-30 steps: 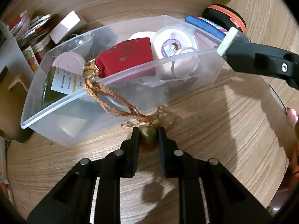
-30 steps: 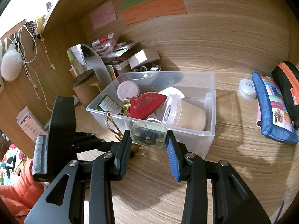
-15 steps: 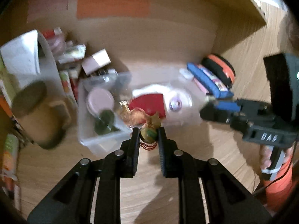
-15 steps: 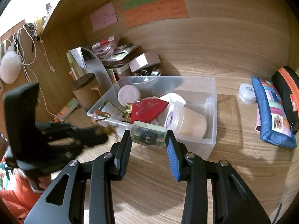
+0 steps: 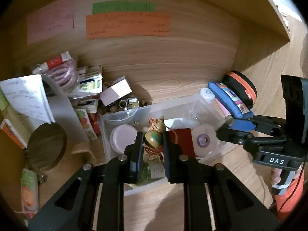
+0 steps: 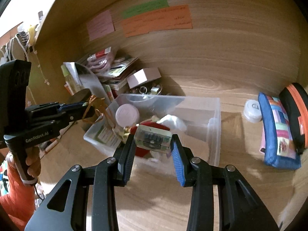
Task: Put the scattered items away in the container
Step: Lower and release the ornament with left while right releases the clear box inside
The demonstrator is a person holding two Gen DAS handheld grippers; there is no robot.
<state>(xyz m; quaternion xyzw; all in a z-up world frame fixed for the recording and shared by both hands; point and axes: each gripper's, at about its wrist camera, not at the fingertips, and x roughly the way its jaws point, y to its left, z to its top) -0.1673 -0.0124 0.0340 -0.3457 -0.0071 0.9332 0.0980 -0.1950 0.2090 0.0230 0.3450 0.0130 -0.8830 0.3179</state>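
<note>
My left gripper [image 5: 152, 135] is shut on a green and brown bead [image 5: 154, 141]. The bead's braided orange cord [image 6: 96, 107] hangs over the left end of the clear plastic bin [image 5: 105, 132]. In the right wrist view the left gripper [image 6: 89, 106] hovers at the bin's left rim [image 6: 216, 115]. My right gripper [image 6: 153, 137] is shut on a small clear case [image 6: 153, 141] with dark contents, above the bin's near side. Inside the bin lie a pink-lidded jar [image 5: 123, 138], a red pouch [image 5: 182, 140] and a round tub [image 5: 204, 141].
A blue pencil case [image 6: 277, 129], a black and orange pouch [image 6: 294, 111] and a small white tub [image 6: 252, 110] lie right of the bin. Left of it stand a dark-lidded canister [image 5: 46, 146], stacked packets and a white box [image 5: 115, 91]. Paper notes hang on the wooden back wall.
My left gripper rose from the desk with the bead, and the cord now hangs over the bin. The right gripper edged towards the bin with its case.
</note>
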